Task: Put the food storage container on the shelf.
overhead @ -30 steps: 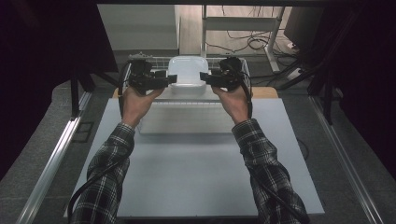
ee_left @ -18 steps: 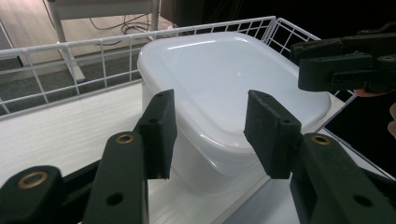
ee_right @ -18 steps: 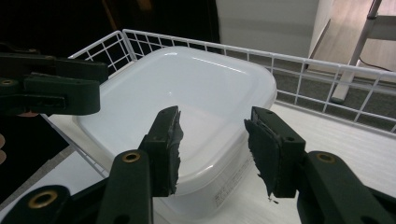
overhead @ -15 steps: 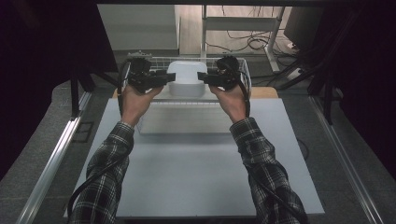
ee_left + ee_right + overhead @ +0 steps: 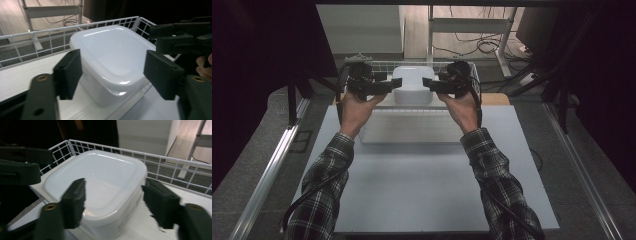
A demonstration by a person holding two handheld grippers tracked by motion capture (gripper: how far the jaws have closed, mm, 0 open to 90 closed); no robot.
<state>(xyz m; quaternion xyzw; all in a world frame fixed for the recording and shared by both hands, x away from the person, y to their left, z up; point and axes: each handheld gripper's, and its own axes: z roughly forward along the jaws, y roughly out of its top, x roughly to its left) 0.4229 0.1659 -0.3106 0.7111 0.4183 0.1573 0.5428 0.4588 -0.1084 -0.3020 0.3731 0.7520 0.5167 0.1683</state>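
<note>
Dark curtains flank a pale grey counter (image 5: pixel 422 190) in the high view, where a white wire basket (image 5: pixel 377 64) at its far edge holds a white rounded-square plastic container (image 5: pixel 412 87), with the left gripper (image 5: pixel 393 84) and right gripper (image 5: pixel 431 83) just beside its two sides. From the left gripper view, the jaws have just been opening and stand wide, clear of the glossy lidded container (image 5: pixel 112 57) between them. Right gripper view: these jaws too have just been opening, parted astride the container (image 5: pixel 100 180), pads off it.

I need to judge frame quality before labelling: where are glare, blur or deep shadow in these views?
High view: dim, black at both sides, white container brightest. Left gripper view: sharp, glare streaks on the container lid. Right gripper view: the right tool has softly blurred jaws, and the background is dark at upper left.
</note>
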